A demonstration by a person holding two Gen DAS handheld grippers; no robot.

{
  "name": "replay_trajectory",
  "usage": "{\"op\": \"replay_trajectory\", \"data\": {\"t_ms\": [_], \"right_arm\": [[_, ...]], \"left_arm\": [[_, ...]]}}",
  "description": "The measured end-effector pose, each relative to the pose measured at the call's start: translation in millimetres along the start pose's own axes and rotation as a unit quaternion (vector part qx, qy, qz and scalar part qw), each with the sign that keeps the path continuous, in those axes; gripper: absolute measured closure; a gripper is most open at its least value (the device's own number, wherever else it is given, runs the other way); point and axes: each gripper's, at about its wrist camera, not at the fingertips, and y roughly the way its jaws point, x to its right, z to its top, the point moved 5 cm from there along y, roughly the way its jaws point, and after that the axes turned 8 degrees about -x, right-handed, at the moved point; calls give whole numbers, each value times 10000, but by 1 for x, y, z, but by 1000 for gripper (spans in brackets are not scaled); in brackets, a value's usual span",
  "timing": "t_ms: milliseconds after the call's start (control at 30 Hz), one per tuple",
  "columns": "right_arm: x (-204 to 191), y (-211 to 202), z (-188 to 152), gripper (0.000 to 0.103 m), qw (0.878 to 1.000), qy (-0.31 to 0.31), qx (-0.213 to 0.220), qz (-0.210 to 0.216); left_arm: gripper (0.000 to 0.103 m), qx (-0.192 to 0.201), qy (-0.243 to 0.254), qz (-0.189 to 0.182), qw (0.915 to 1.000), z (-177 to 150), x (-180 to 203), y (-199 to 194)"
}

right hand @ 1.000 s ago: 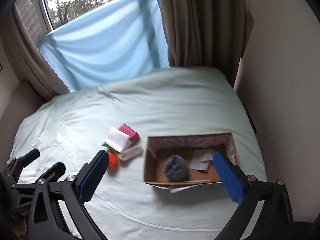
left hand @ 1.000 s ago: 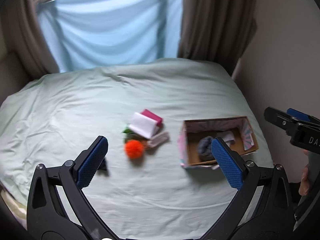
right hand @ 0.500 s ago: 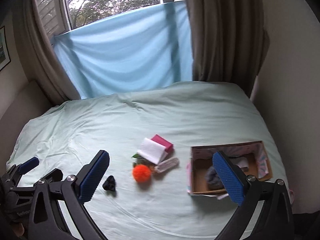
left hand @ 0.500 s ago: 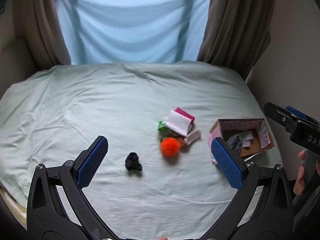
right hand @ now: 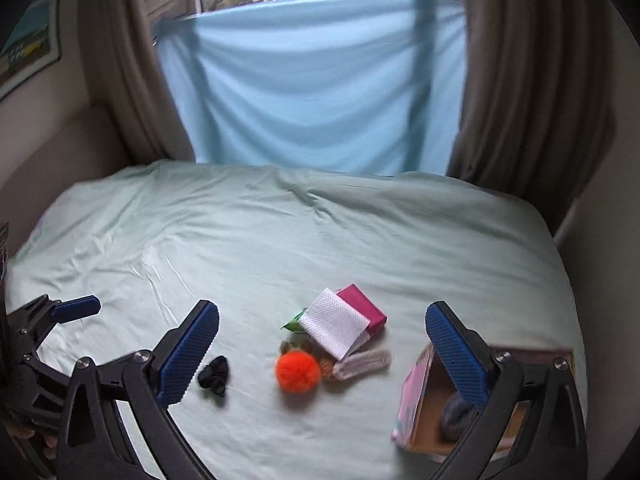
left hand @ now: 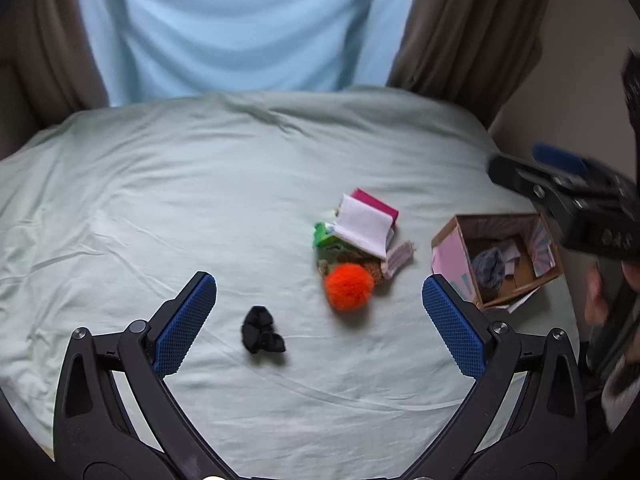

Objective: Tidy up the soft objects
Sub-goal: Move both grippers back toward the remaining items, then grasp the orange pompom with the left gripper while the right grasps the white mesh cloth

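Note:
On the pale green bed sheet [left hand: 160, 208] lie a black scrunchie [left hand: 261, 330], an orange pom-pom [left hand: 349, 286] and a pile with a white cloth [left hand: 364, 230], a magenta cloth [left hand: 378, 206], a green item [left hand: 324, 234] and a pinkish fuzzy piece [left hand: 398, 260]. A cardboard box [left hand: 448, 256] at the right holds a grey fuzzy item [left hand: 490, 266]. My left gripper [left hand: 319, 320] is open and empty above the scrunchie and pom-pom. My right gripper [right hand: 322, 354] is open and empty, above the pom-pom [right hand: 298, 371], scrunchie [right hand: 215, 374] and box [right hand: 412, 400].
A light blue cloth [right hand: 312, 88] hangs over the window behind the bed, with brown curtains [right hand: 532, 80] at both sides. A wall stands close to the bed's right edge. The right gripper shows at the right in the left wrist view [left hand: 560, 196].
Both views have swung left across the bed. The box has slid toward the right edge and the black scrunchie has come into view. Both grippers stay open.

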Motion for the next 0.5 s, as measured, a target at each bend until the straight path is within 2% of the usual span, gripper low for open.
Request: {"op": "replay_trajectory", "data": {"t_ms": [300, 500], "right_arm": [[19, 105, 2, 0, 9960, -607, -607, 260], [28, 169, -7, 0, 9904, -809, -1029, 435]], "left_arm": [[1, -483, 329, -240, 9980, 7, 25, 94], [1, -893, 132, -370, 9952, 7, 27, 151]]}}
